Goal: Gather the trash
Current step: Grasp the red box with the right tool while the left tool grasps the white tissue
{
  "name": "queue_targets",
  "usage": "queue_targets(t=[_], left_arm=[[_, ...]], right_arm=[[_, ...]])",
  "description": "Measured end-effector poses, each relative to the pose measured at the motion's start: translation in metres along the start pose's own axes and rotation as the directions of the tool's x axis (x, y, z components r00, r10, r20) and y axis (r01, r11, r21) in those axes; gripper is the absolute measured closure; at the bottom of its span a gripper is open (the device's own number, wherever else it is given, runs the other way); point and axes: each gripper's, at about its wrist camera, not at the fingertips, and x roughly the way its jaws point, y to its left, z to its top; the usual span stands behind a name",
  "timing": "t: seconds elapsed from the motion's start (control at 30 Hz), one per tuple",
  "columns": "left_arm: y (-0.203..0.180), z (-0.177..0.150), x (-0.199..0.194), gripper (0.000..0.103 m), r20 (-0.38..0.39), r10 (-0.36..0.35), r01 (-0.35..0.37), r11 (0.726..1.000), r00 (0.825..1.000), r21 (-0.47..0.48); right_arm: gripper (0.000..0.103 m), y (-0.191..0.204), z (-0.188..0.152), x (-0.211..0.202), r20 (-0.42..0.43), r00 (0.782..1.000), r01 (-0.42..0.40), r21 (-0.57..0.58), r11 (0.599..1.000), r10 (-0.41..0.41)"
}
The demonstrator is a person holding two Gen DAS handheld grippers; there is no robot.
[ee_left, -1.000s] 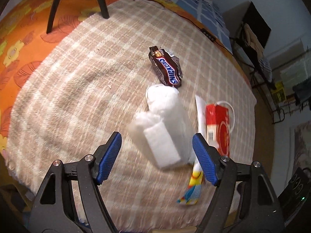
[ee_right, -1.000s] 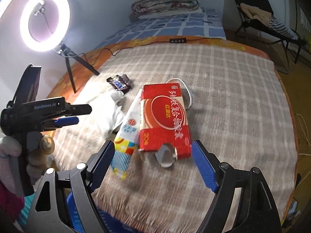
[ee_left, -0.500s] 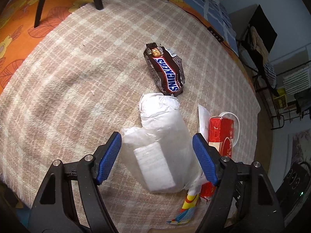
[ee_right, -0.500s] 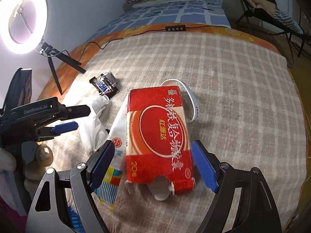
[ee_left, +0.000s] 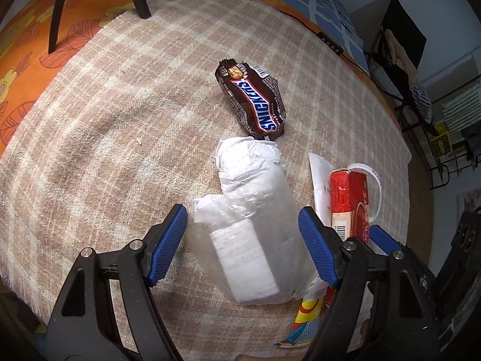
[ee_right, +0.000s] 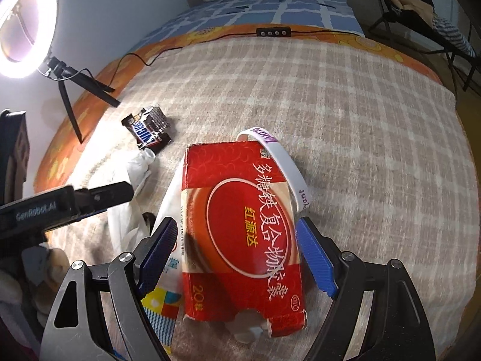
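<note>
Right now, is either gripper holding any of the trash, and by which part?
Nothing is held. The left gripper straddles the clear plastic bag and the right gripper straddles the red box, jaws open.

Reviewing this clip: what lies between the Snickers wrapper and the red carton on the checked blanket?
The crumpled clear plastic bag and a white wrapper lie between the Snickers wrapper and the red carton; clearest in the left wrist view.

left claw open | astride clear plastic bag | Snickers wrapper beyond
</note>
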Motion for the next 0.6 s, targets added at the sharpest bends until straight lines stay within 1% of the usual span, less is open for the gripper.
queue_targets(t=[0.1, 0.2, 0.3, 0.4, 0.47, 0.53, 0.57, 0.6], left_arm=[[-0.001, -0.002, 0.002, 0.018, -0.003, -0.008, 0.008, 1.000, 1.000, -0.003], [-0.004, -0.003, 0.005, 0.016, -0.002, 0.001, -0.001, 1.000, 1.000, 0.009], [-0.010, -0.005, 0.008, 0.015, 0.000, 0.018, -0.018, 0.999, 1.000, 0.043], [-0.013, -0.008, 0.008, 0.015, 0.000, 0.031, -0.031, 0.997, 1.000, 0.067], [-0.014, -0.012, 0.007, 0.018, 0.006, 0.035, -0.035, 0.996, 0.999, 0.088], [-0.013, -0.015, 0.005, 0.025, 0.013, 0.042, -0.043, 0.994, 0.999, 0.104], [-0.012, -0.016, 0.004, 0.027, 0.013, 0.039, -0.040, 0.994, 0.999, 0.106], [-0.009, -0.017, 0.003, 0.032, 0.012, 0.035, -0.036, 0.994, 0.999, 0.107]], right_arm=[[0.022, 0.000, 0.002, 0.004, -0.020, 1.000, 0.009, -0.012, 1.000, -0.009], [0.021, 0.003, 0.001, 0.005, -0.027, 1.000, 0.006, -0.028, 1.000, -0.006], [0.019, 0.006, 0.001, 0.008, -0.036, 0.999, 0.009, -0.046, 0.999, -0.010], [0.017, 0.003, 0.000, 0.016, -0.070, 0.998, -0.004, -0.037, 0.999, 0.001], [0.017, 0.001, -0.001, 0.021, -0.092, 0.996, -0.019, -0.019, 1.000, 0.018], [0.017, 0.001, -0.001, 0.019, -0.087, 0.996, -0.020, -0.019, 1.000, 0.018], [0.017, 0.001, -0.001, 0.019, -0.088, 0.996, -0.021, -0.011, 1.000, 0.020], [0.017, 0.000, -0.001, 0.018, -0.087, 0.996, -0.025, -0.002, 1.000, 0.024]])
